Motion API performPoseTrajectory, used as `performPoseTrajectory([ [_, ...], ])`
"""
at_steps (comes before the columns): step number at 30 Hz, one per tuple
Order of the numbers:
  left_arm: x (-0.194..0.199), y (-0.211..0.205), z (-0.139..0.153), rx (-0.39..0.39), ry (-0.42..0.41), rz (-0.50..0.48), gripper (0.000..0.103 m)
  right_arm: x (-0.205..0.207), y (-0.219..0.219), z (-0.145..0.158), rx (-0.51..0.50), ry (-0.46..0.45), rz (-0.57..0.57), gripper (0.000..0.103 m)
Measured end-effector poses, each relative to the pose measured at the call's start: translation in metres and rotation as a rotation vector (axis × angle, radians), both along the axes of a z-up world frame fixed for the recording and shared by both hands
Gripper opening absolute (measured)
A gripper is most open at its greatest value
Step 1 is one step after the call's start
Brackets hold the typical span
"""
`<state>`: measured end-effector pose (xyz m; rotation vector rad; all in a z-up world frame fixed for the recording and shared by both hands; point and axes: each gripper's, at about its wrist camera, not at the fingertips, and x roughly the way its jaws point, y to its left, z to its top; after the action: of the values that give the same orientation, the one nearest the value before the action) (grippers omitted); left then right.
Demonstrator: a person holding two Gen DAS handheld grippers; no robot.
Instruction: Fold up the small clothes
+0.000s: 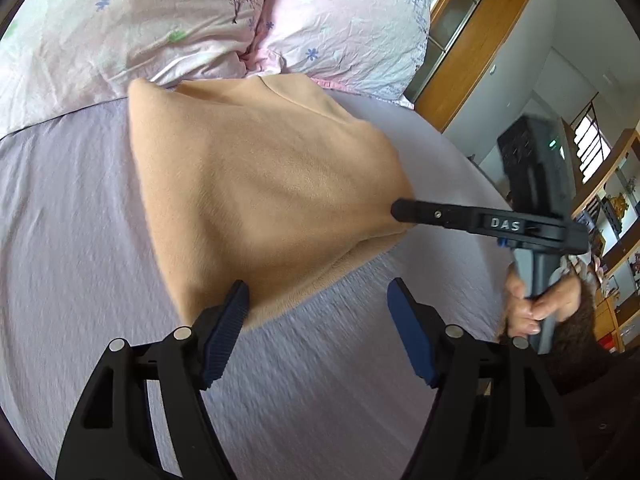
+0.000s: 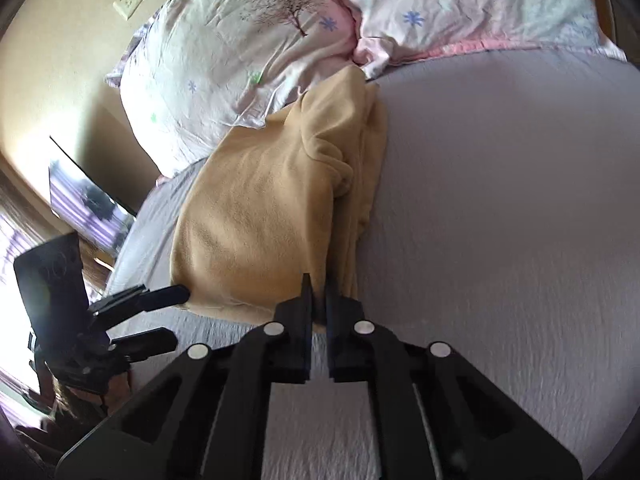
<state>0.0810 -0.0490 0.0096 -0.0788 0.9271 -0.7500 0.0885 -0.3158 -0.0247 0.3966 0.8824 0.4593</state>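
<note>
A tan fleece garment (image 1: 264,184) lies partly folded on the lilac bed sheet (image 1: 72,240), its far end against the pillows. My left gripper (image 1: 320,308) is open and empty, its left pad touching the garment's near corner. My right gripper (image 2: 319,296) is shut on the garment's (image 2: 256,216) near right edge, where folded layers stack up. In the left wrist view the right gripper (image 1: 400,210) reaches in from the right, pinching that edge. In the right wrist view the left gripper (image 2: 172,316) stands open at the near left corner.
Two pink floral pillows (image 1: 140,20) (image 1: 348,28) lie at the head of the bed. A wooden headboard and cabinet (image 1: 480,40) stand at the right, with shelves (image 1: 612,216) beyond. Bare sheet (image 2: 500,200) stretches right of the garment.
</note>
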Motion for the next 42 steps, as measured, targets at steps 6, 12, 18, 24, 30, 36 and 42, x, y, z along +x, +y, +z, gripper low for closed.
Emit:
performPoseTrajectory([
  [6, -0.019, 0.042, 0.009, -0.07, 0.033, 0.167, 0.088, -0.035, -0.005, 0.016, -0.078, -0.069, -0.064, 0.098],
  [12, -0.029, 0.041, 0.0, 0.003, 0.078, 0.306, 0.097, -0.059, 0.025, 0.015, -0.305, -0.13, -0.081, 0.101],
  [18, -0.028, 0.02, -0.01, 0.177, 0.05, 0.352, 0.097, -0.06, 0.053, -0.005, -0.498, -0.142, -0.098, 0.101],
  [24, -0.023, 0.015, -0.017, 0.296, 0.037, 0.392, 0.102, -0.057, 0.062, -0.019, -0.515, -0.115, -0.09, 0.101],
  [30, -0.025, 0.006, -0.02, 0.389, 0.007, 0.407, 0.102, -0.059, 0.067, -0.023, -0.522, -0.118, -0.091, 0.101],
  [36, -0.027, 0.001, -0.021, 0.435, -0.018, 0.423, 0.102, -0.06, 0.066, -0.024, -0.51, -0.127, -0.094, 0.101],
  [42, -0.029, 0.001, -0.021, 0.431, -0.034, 0.432, 0.102, -0.059, 0.067, -0.023, -0.516, -0.118, -0.089, 0.101],
])
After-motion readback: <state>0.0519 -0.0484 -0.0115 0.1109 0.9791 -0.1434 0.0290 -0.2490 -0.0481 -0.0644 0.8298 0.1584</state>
